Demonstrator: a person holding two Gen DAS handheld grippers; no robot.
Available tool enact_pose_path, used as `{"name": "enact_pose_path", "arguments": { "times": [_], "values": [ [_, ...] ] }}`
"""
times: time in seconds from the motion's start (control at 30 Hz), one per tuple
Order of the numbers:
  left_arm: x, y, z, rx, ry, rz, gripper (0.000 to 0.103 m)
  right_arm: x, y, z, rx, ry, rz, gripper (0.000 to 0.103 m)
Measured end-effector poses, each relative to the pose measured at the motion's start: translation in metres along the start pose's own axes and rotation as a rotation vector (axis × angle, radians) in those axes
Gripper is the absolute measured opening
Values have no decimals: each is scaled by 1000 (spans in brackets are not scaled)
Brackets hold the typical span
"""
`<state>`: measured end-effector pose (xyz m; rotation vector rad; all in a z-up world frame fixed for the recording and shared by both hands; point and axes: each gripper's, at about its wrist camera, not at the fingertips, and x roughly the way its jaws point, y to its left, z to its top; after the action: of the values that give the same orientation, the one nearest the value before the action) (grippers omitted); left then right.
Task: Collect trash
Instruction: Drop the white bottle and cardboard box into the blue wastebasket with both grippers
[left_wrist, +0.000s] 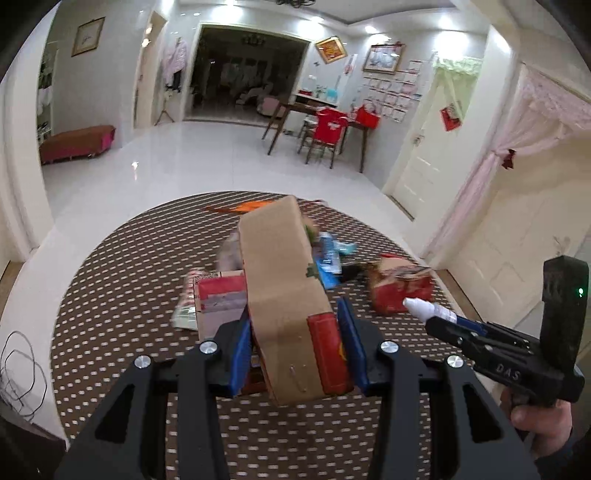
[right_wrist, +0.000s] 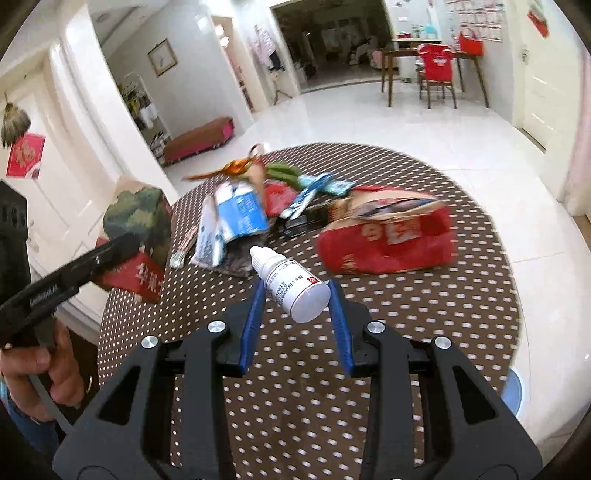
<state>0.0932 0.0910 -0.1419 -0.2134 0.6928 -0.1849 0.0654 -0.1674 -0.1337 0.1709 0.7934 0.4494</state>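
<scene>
My left gripper (left_wrist: 295, 314) is shut on a brown and red cardboard carton (left_wrist: 284, 280) and holds it above the round dotted table (left_wrist: 118, 288). The carton also shows at the left of the right wrist view (right_wrist: 138, 236), in the left gripper (right_wrist: 122, 245). My right gripper (right_wrist: 297, 286) is shut on a small white dropper bottle (right_wrist: 291, 284), held above the table (right_wrist: 424, 332). The bottle (left_wrist: 428, 308) and right gripper (left_wrist: 439, 321) show at the right of the left wrist view. A heap of trash (right_wrist: 295, 206) lies on the table: a crushed red box (right_wrist: 388, 240), blue-white wrappers (right_wrist: 240, 214), orange foil (right_wrist: 236, 168).
The table stands on a glossy white floor (left_wrist: 207, 155). A wooden dining table with a red-covered chair (left_wrist: 327, 134) is far back. A low bench (left_wrist: 75, 142) sits at the left wall. A cable (left_wrist: 20, 373) lies on the floor left. A blue round object (right_wrist: 515, 391) sits below the table's right edge.
</scene>
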Motion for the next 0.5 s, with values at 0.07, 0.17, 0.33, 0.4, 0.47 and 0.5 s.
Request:
{"name": "enact_pose_path", "arguments": {
  "times": [0.07, 0.17, 0.33, 0.4, 0.47, 0.5],
  "values": [
    [1, -21, 1, 29, -3, -30, 43, -12, -13, 1, 27, -23, -11, 34],
    [4, -51, 3, 70, -7, -77, 43, -37, -43, 2, 85, -70, -45, 34],
    [17, -109, 1, 148, 15, -169, 43, -73, -103, -12, 195, -125, -138, 34],
    [24, -131, 0, 173, 31, -205, 43, -88, -135, -26, 254, -135, -196, 34],
    [30, -155, -4, 206, 45, -242, 43, -94, -164, -41, 319, -124, -244, 34],
    [32, -164, -7, 218, 50, -254, 43, -97, -176, -48, 345, -118, -263, 34]
  ]
}}
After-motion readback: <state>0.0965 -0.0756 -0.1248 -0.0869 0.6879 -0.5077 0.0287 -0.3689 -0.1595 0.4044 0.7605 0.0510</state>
